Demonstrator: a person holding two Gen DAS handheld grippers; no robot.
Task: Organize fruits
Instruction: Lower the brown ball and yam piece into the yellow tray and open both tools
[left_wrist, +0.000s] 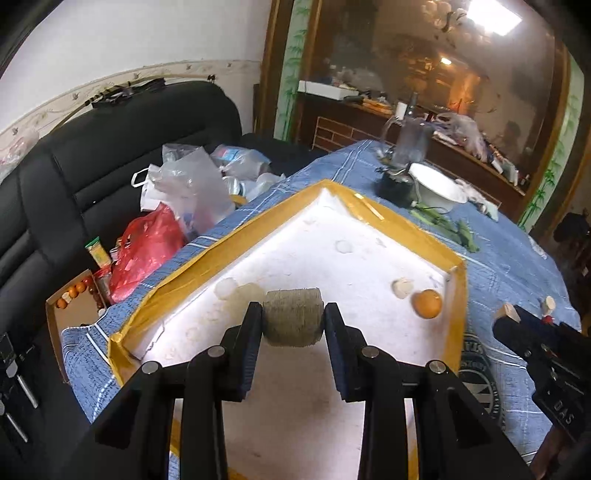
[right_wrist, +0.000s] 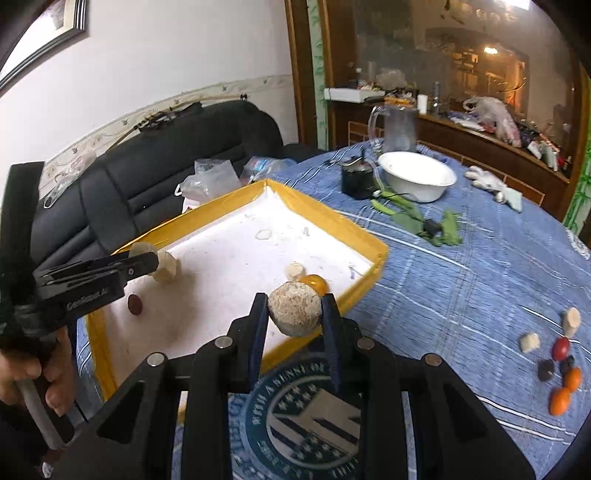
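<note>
1. Right then, the left gripper (left_wrist: 293, 319) was pinching a grey-brown round chunk (left_wrist: 293, 317) between its two fingers, above the white floor of the tray (left_wrist: 457, 325).
2. The tray had yellow taped walls and sat on the blue checked tabletop (right_wrist: 461, 295), near its left edge by the black sofa (right_wrist: 147, 177).
3. The right gripper (right_wrist: 294, 314) was pinching a pale speckled lump (right_wrist: 294, 312), right over the near wall of the tray.
4. A small orange fruit (left_wrist: 427, 303) lay inside the tray in its right corner, with a pale piece (left_wrist: 402, 288) just beside it.
5. In the right wrist view, a dark red disc (right_wrist: 135, 304) lay on the tray floor under the left gripper.
6. More little fruits (right_wrist: 561, 373), orange, red and dark, sat in a bunch near the right edge of the tabletop, well apart from the tray.
7. A white bowl (right_wrist: 417, 179) stood near the far edge of the tabletop.
8. A hand (right_wrist: 33, 369) held the left gripper's handle.
</note>
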